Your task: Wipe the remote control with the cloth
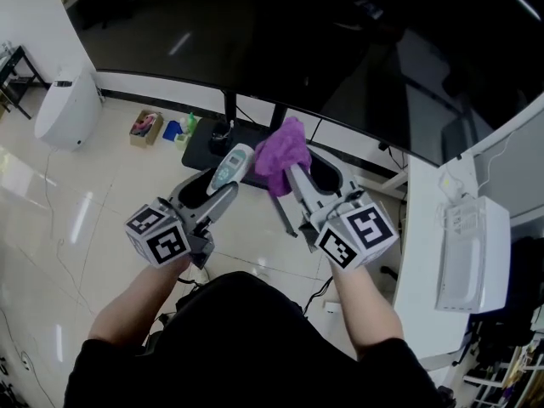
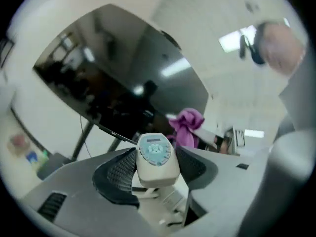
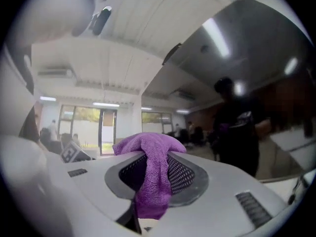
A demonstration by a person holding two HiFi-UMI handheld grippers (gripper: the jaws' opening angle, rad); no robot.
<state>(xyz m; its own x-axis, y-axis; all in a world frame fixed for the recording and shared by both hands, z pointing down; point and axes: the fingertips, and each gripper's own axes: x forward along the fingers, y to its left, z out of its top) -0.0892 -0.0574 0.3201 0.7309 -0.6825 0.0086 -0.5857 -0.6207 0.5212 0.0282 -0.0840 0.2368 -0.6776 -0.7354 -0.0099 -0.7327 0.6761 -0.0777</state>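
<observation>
The left gripper (image 1: 219, 195) clamped the remote control (image 1: 231, 168) by its lower end, keypad exposed — just beside, the right gripper (image 1: 293, 185) pinched the cloth (image 1: 282, 153), bunched ahead for wiping.

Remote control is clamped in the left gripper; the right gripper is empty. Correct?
No. The right gripper is not empty: it is shut on the purple cloth, as the right gripper view shows. The remote control is indeed clamped in the left gripper.
</observation>
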